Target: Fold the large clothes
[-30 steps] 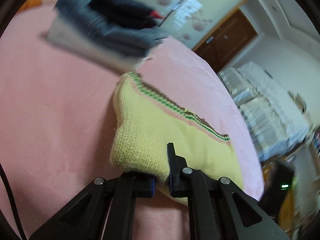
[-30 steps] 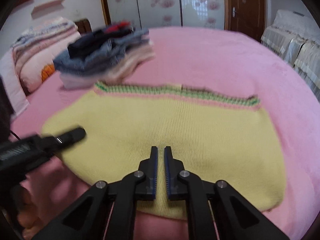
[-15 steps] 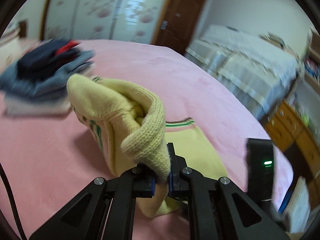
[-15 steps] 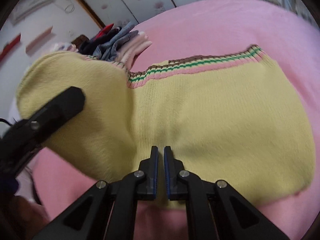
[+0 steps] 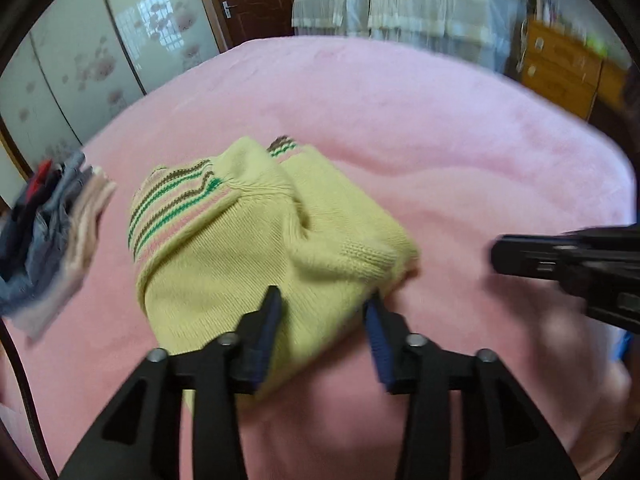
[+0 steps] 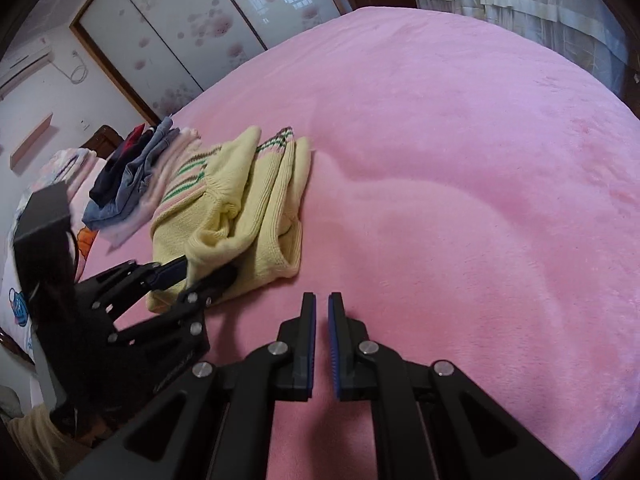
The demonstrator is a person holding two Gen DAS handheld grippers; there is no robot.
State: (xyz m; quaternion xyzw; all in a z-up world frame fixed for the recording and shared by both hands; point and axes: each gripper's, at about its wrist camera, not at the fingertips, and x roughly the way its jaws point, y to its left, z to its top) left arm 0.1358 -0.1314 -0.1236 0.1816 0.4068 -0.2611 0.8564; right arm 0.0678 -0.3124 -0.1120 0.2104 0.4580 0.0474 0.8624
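Observation:
A yellow knit sweater with green, brown and pink stripes lies folded over on the pink bedspread. My left gripper is at its near edge with its jaws opening; the knit lies between the pads, which stand apart from it. In the right wrist view the sweater is at the left, and the left gripper straddles its front corner. My right gripper is shut with nothing in it, over the bare bedspread to the sweater's right. Its black tip enters the left wrist view from the right.
A stack of folded clothes sits on the bed just behind and left of the sweater, also the stack in the left view. Bedding lies at the far left. A second bed and wooden drawers stand beyond.
The left gripper carried the sweater's side across and laid it over the rest, then its jaws parted. The right gripper moved off the sweater onto the bare bedspread to its right.

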